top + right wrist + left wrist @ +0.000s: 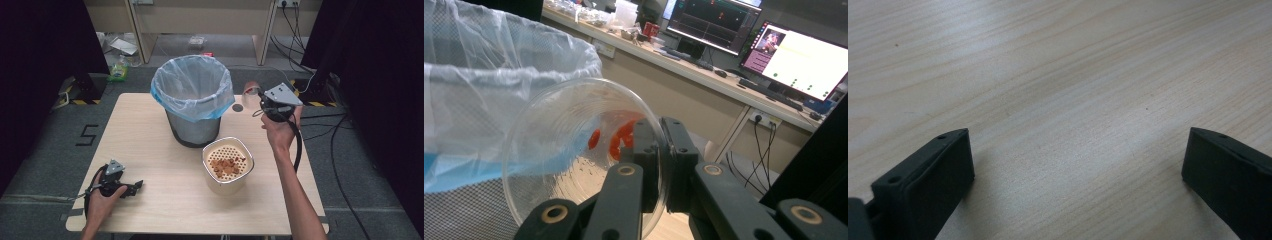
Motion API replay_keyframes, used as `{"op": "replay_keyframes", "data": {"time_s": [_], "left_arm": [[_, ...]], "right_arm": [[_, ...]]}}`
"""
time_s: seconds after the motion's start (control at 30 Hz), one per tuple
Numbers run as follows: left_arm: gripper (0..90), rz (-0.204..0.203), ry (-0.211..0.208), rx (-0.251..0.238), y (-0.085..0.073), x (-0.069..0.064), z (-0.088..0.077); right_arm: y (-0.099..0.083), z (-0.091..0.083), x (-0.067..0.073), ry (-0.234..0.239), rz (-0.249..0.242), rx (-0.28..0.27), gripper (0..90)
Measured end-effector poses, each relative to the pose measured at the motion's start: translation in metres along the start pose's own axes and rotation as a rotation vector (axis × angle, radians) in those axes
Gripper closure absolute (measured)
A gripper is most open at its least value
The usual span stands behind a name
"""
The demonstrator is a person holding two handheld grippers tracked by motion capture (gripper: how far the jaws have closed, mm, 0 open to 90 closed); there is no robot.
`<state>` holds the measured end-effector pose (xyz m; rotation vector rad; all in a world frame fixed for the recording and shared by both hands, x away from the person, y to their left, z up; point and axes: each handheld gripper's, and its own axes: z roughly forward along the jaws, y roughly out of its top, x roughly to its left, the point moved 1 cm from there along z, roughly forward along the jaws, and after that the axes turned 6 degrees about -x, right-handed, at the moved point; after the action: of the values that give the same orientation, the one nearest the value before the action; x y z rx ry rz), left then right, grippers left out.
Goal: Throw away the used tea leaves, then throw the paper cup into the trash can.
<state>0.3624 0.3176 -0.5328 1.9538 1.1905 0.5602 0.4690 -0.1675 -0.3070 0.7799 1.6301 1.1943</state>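
A grey bin (pixel 194 127) lined with a pale plastic bag (pixel 192 85) stands at the table's middle back. In front of it sits a white pot (pixel 227 182) with a perforated insert holding brown scraps (pixel 225 166). My right gripper (pixel 257 96) is raised just right of the bin, shut on the rim of a clear plastic cup (pixel 250 90). In the right gripper view the cup (pixel 564 150) lies tilted on its side beside the bag (pixel 484 75), with orange-red bits (pixel 616 137) inside, and the right gripper (pixel 663 137) pinches its wall. My left gripper (pixel 135 187) rests open at the front left, over bare wood (pixel 1078 165).
A small dark round spot (pixel 237 107) marks the wooden table (pixel 150 150) right of the bin. Cables (pixel 335 150) trail over the floor at the right. A desk with lit monitors (pixel 794 55) stands beyond the table.
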Motion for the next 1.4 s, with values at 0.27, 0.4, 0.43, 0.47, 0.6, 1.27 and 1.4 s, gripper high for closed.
{"op": "replay_keyframes", "data": {"time_s": [0.27,0.4,0.43,0.47,0.6,1.27,1.4], "left_arm": [[0.0,-0.001,0.001,-0.001,0.000,0.000,0.000],[0.0,-0.001,0.001,-0.001,0.000,0.000,0.000],[0.0,-0.001,0.001,-0.002,0.000,0.000,0.000],[0.0,-0.001,0.001,-0.001,0.000,0.000,0.000],[0.0,-0.001,0.001,-0.002,0.000,0.000,0.000],[0.0,-0.002,0.000,-0.002,0.000,0.000,0.000],[0.0,-0.001,0.000,-0.001,0.000,0.000,0.000]], "right_arm": [[0.022,0.002,-0.007,-0.001,-0.008,-0.012,86.3],[0.032,0.005,-0.009,-0.002,-0.014,-0.023,86.2],[0.034,0.006,-0.010,-0.002,-0.014,-0.020,86.2],[0.036,0.007,-0.010,-0.003,-0.014,-0.021,86.2],[0.048,0.011,-0.010,-0.006,-0.031,-0.027,86.2],[0.101,0.062,0.049,0.143,-0.119,-0.002,85.6],[0.098,0.080,0.067,0.174,-0.117,0.028,85.1]]}}
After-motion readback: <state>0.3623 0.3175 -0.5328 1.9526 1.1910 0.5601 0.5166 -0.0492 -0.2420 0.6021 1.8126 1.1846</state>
